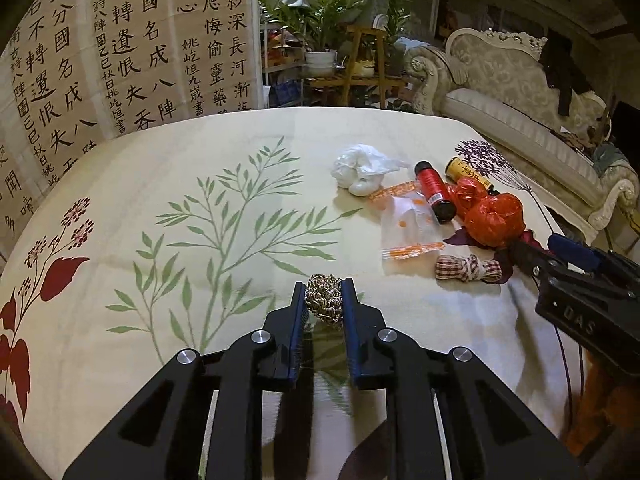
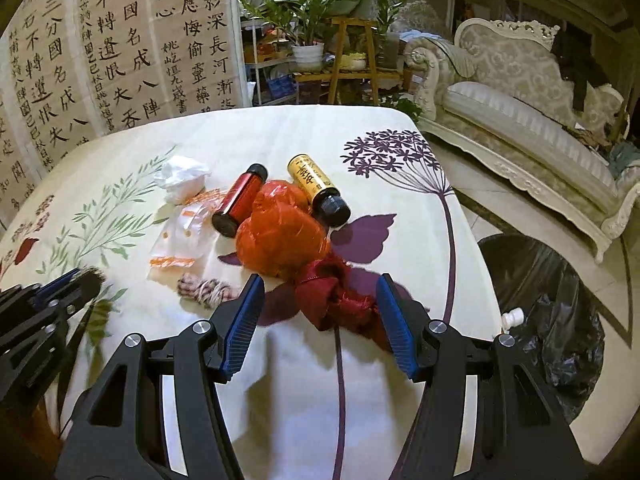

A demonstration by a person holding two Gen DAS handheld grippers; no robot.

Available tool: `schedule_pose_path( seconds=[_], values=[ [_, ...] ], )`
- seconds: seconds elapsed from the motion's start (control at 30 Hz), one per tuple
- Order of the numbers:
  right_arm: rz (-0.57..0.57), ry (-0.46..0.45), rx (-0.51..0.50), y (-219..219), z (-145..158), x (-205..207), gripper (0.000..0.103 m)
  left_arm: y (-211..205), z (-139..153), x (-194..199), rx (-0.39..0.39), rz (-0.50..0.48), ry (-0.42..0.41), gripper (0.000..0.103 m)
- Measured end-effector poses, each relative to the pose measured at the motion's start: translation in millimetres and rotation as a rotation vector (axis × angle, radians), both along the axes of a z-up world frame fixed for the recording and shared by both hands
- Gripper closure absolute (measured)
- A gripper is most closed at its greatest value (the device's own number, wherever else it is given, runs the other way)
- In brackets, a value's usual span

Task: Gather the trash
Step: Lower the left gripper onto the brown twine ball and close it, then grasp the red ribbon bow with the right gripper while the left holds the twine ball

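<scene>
**Floral-cloth table before calligraphy hangings**

Calligraphy hangings [image 1: 120, 48], potted plants [image 1: 320, 28] and a sofa [image 1: 512, 92] are shown behind the tablecloth [image 1: 180, 216]. A rope ball [image 1: 325, 298] is pinched by the left gripper [image 1: 324, 300]; the right gripper [image 2: 320, 312] is spread around a maroon ribbon [image 2: 340, 300].

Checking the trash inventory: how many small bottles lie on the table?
2: a red bottle left of the orange bag, a yellow bottle right of it. Others could hide behind the bag.
</scene>
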State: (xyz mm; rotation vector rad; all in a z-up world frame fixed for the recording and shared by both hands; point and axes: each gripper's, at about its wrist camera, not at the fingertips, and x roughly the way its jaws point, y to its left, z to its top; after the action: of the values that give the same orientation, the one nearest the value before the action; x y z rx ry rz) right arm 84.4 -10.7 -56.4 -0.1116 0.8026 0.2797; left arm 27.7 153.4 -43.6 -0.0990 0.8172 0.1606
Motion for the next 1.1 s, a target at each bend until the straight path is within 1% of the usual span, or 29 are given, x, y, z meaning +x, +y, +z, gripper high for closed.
schedule_pose_path(
  seconds=[0.2,0.4,0.6,0.67,0.7,0.77,0.83,1.1],
  values=[
    [-0.011,0.023,-0.011,-6,-3,8,0.046,6,1,0,-0.012,0.008,-0.005,0.084],
    [-0.014,0.049,-0.02,-17,-8,7,0.046,7,-2,1,-0.022,0.006,-0.002,0.084],
    [-0.018,0.063,-0.004,-24,-10,3,0.048,6,-3,3,-0.028,-0.003,-0.003,0.084],
    [-0.018,0.063,-0.001,-26,-10,2,0.056,6,-3,3,-0.029,-0.003,-0.004,0.084],
    [-0.014,0.063,0.003,-26,-10,1,0.059,6,-3,3,-0.03,-0.003,-0.004,0.084],
    [-0.013,0.059,-0.001,-26,-10,-1,0.071,5,-3,3,-0.03,-0.004,-0.006,0.084],
    [-0.006,0.059,0.007,-28,-9,-4,0.078,3,-2,3,-0.029,-0.007,-0.012,0.084],
    [-0.025,0.027,0.028,-42,0,-16,0.08,-14,3,0,-0.027,-0.034,-0.037,0.084]
  ],
)
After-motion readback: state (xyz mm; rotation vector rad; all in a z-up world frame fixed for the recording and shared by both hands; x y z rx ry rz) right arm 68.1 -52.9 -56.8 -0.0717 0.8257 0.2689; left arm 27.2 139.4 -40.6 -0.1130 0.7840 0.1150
